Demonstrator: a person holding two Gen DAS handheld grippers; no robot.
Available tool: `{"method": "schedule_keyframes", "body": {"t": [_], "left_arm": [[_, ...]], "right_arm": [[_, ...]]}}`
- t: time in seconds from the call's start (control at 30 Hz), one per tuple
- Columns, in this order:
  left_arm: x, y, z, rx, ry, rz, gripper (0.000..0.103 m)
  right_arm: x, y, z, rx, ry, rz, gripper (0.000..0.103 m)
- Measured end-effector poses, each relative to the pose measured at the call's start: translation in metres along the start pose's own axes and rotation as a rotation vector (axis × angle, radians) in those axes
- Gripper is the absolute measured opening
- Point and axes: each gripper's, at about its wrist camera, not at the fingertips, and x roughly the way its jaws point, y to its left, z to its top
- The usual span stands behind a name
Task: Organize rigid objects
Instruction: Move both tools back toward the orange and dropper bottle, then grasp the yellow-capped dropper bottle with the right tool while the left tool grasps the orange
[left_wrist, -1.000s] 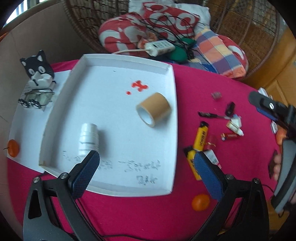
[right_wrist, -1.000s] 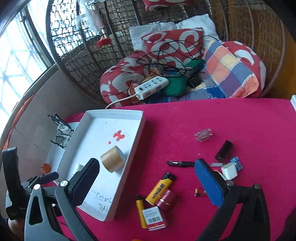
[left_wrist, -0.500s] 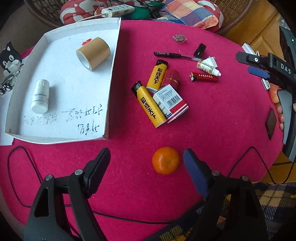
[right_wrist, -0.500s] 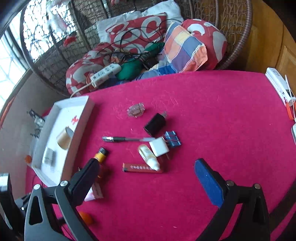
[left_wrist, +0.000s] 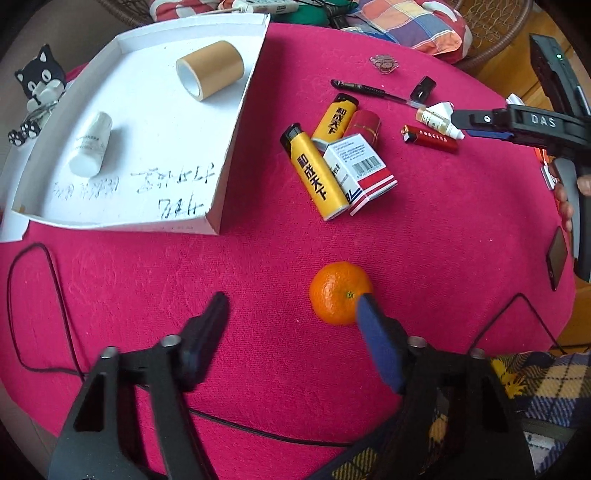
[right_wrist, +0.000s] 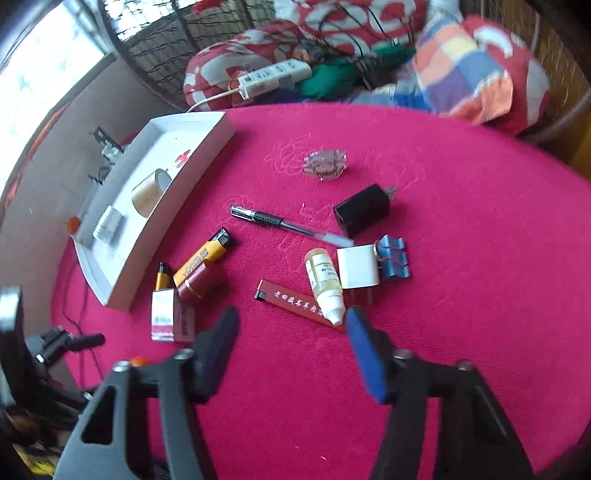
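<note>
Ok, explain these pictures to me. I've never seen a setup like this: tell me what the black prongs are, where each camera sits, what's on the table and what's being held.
There is no robot here. A person holds a hand-held claw in each hand, and each claw carries a wide-angle camera looking along its two fingers. One picture comes from the left claw, the other from the right claw. The right claw also shows at the right edge of the left view.

On the red cloth lie two yellow lighters, a small box, a red lighter, a pen, a dropper bottle, two plugs and an orange. A white tray holds a tape roll and a white bottle.

Neither claw holds anything. Both have just been closing, with only cloth between their fingers; the orange sits off by the left claw's blue finger.
</note>
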Motion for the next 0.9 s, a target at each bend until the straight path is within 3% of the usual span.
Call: {"method": "schedule_keyframes", "body": {"t": [0.1,0.4,0.67,0.9], "left_arm": [[0.001,0.001,-0.005,-0.01,0.0,-0.001,0.061],[0.001,-0.006,0.001,-0.004,-0.013,-0.007,0.061],[0.002,-0.012,-0.003,-0.006,-0.01,-0.009,0.061],[0.012,-0.024,0.005,0.029,0.0,-0.007,0.061]], "right_arm": [[0.012,0.002,0.003,-0.018,0.036,-0.005,0.048],[0.034,0.007,0.02,-0.041,0.065,-0.043,0.046],[0.053,0.021,0.028,-0.168,0.1,-0.109,0.018],[0.025,0.02,0.023,-0.122,0.042,-0.053,0.018]]}}
